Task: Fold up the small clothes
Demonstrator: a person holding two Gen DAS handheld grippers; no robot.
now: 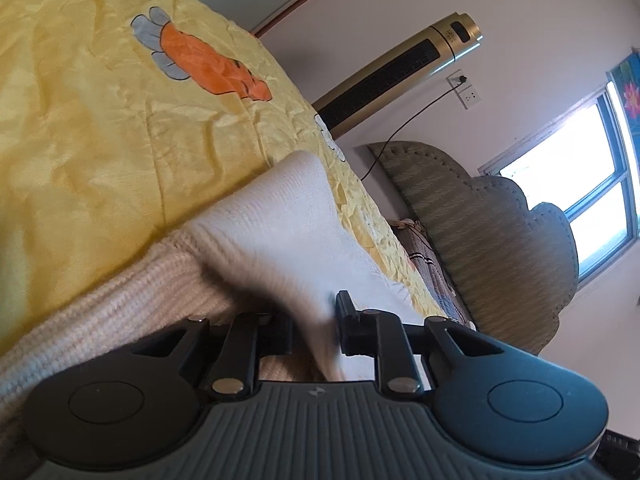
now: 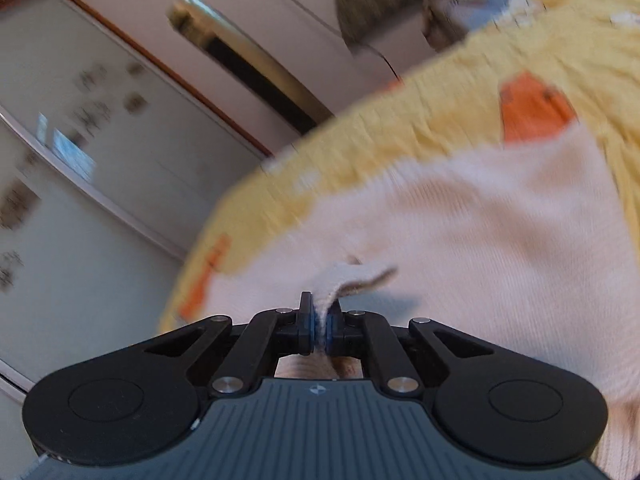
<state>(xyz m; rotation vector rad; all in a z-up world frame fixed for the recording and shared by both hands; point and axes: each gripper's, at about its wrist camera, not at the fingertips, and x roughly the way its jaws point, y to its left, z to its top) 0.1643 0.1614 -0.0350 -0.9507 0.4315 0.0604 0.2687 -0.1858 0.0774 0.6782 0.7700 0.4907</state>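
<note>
knit garment lies on the bedspread that covers the bed, near the bed's edge. in the left wrist view a fold of the garment runs between the left gripper fingers. in the right wrist view a garment edge sits between the right gripper fingers. tower fan stands beyond the bed, against the wall. headboard lies right of it, window further right.

Right tongs, jaws closed on a ribbed hem fold of the cream knit garment, which lies on a yellow bedspread with orange patches. A gold tower fan stands behind, blurred.
</note>
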